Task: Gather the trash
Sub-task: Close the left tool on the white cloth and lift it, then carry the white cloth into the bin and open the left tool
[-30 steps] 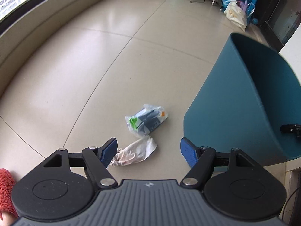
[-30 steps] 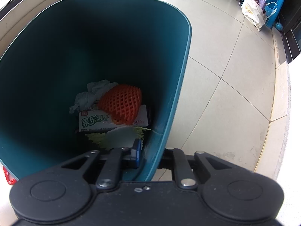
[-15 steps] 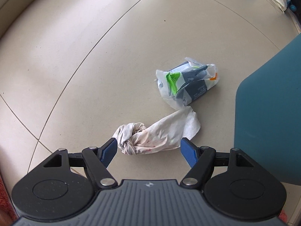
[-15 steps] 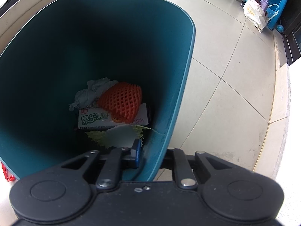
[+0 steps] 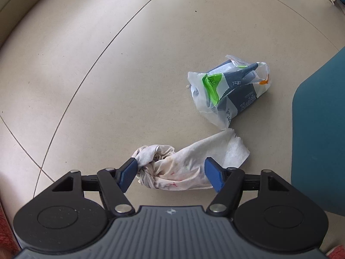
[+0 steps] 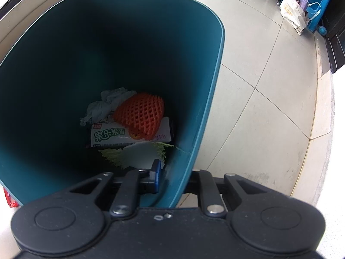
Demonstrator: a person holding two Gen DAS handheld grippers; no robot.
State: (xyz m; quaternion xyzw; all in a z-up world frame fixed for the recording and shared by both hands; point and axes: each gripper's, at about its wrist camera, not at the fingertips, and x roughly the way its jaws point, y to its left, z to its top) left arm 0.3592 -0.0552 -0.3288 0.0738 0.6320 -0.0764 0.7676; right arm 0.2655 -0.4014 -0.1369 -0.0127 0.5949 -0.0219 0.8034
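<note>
On floor: left tool [image 5: 170, 173] closing round rag [image 5: 183, 168]; wrapper [image 5: 228, 90] nearby.

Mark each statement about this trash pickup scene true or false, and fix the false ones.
1. The left gripper has the crumpled paper towel between its fingers. True; its jaws are closing around it on the floor.
2. The right gripper hangs free above the floor. False; it is clamped on the wall of the teal bin, one finger inside and one outside.
3. The bin is empty. False; it holds an orange foam net, a white carton, crumpled tissue and a pale cabbage leaf.
4. A plastic bag with packaging lies on the floor beyond the paper towel. True.
5. The paper towel is spotless. False; it shows reddish and yellowish stains.
</note>
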